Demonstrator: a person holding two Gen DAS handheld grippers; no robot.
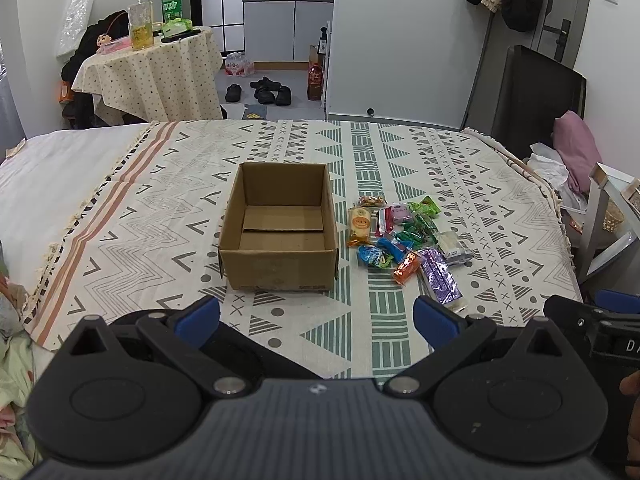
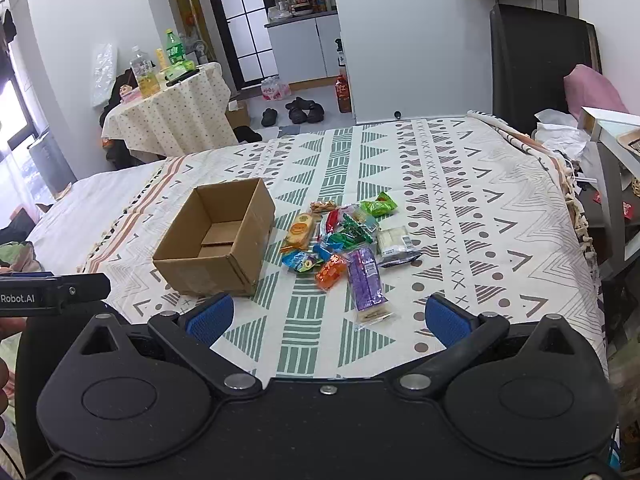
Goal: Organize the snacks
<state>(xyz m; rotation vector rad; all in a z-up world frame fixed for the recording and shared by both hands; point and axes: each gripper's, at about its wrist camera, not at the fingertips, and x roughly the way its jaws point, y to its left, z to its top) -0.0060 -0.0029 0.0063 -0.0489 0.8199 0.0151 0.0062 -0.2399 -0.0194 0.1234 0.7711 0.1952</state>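
— What do my tongs show?

— My left gripper [image 1: 316, 320] and right gripper [image 2: 328, 318] are both spread wide, holding nothing, low over the patterned cloth [image 2: 480, 208].

— And the views?

— Only the left one looks straight into the cardboard box [image 1: 280, 232]. The right shows the purple packet [image 2: 366, 280] whole, long axis running away from me. The snack pile [image 1: 404, 236] lies just right of the box.

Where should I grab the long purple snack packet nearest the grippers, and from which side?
Take the long purple snack packet across its narrow width near the middle, coming straight down with the right gripper. It lies flat, lengthwise toward the camera, at the pile's near edge, and its right side looks clear of neighbours.
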